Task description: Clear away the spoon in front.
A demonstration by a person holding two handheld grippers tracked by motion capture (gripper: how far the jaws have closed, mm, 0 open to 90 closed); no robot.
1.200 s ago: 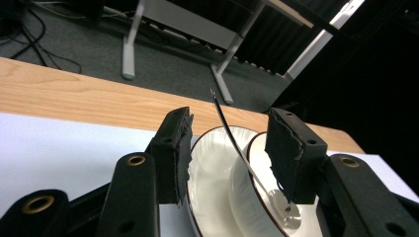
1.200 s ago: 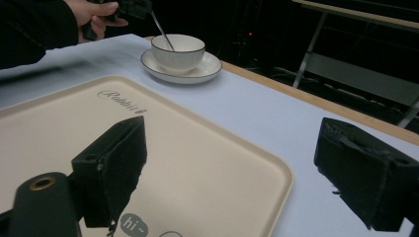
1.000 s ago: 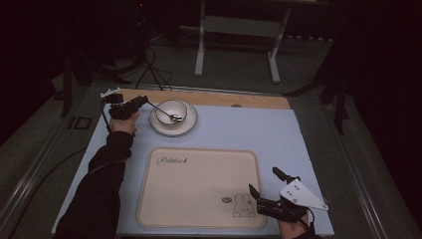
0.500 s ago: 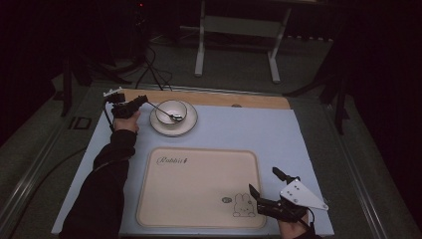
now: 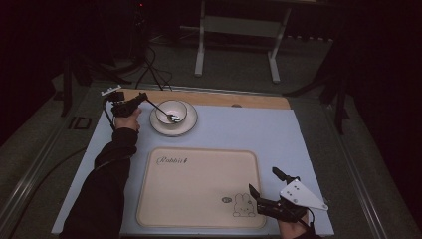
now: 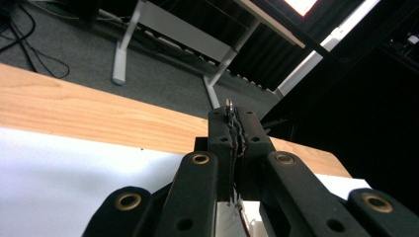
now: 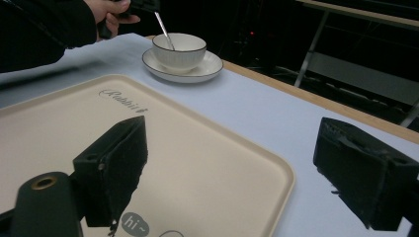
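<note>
At far-left of the bench [image 5: 308, 144], left gripper [image 5: 141, 97] has its jaws clamped on the handle of a spoon [image 5: 161, 111]; left gripper view confirms thin metal pinched between closed jaws. Spoon slopes down into a white bowl [image 5: 171, 111], tip resting inside. Bowl sits on a white saucer [image 5: 173, 127], just beyond the far edge of a beige tray [image 5: 199, 189] printed "Rabbit" with a rabbit drawing near its right corner. Right gripper [image 5: 266, 188] is low at near-right, jaws wide apart, nothing between them; one jaw over the tray's near-right corner, the other over the white bench cover. Grippers well apart.
</note>
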